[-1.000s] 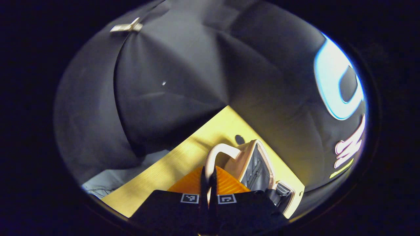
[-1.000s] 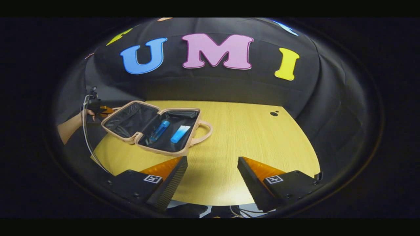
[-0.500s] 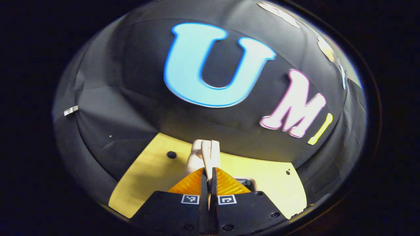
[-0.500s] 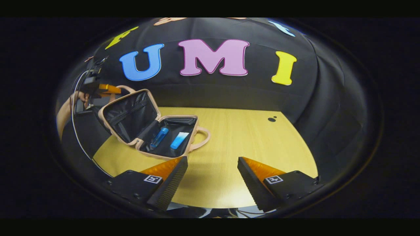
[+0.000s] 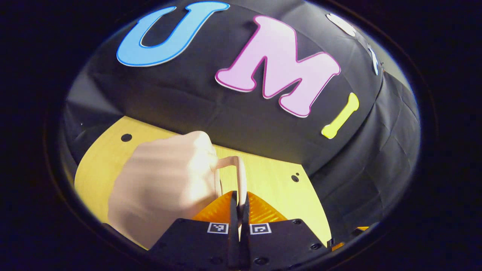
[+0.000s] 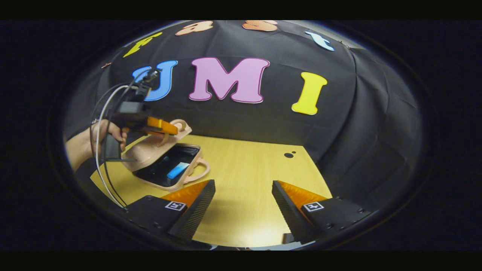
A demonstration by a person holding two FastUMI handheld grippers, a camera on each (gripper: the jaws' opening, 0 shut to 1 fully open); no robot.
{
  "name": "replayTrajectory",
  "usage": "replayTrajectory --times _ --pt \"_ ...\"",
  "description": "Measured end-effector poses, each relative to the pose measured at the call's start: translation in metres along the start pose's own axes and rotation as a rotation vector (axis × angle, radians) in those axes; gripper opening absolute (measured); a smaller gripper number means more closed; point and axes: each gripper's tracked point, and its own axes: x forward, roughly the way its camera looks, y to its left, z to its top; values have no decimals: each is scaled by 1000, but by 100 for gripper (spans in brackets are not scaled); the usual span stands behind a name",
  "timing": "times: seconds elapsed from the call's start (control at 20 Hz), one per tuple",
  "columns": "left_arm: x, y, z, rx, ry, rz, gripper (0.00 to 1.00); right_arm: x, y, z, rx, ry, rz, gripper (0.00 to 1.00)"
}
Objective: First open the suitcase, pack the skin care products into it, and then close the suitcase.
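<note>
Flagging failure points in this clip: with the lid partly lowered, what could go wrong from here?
The left gripper pinches only the lid handle; a slip could drop the lid hard. The blue tube lies near the base's front rim and might get caught. The right gripper hangs open, not steadying the suitcase base, which may slide.

We see our left gripper (image 5: 239, 205) with its two fingers pressed together on the thin loop of the suitcase handle (image 5: 238, 169), which rises straight up from between the fingertips and bends over to the left of them. To the left of the fingers and just beyond them bulges the pale outer shell of the suitcase lid (image 5: 162, 184), joined to that handle. Beyond the fingertips and to either side of them lies the wooden table (image 5: 275, 188), with small dark holes (image 5: 126, 137) near its far edge.
</note>
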Motion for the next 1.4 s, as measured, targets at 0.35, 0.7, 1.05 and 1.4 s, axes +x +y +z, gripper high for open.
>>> replayTrajectory --times 0.35,0.7,1.05,1.4 --pt "65 -1 -88 42 163 180 7 27 -55 -14 41 51 51 96" --pt "24 -32 -78 -7 60 132 55 41 -82 -3 81 21 63 96" --pt "-142 -55 -17 108 -333 80 96 22 -56 -29 250 80 17 98" --pt "-248 -18 -5 286 -548 161 96 -34 0 -22 278 -12 25 98"
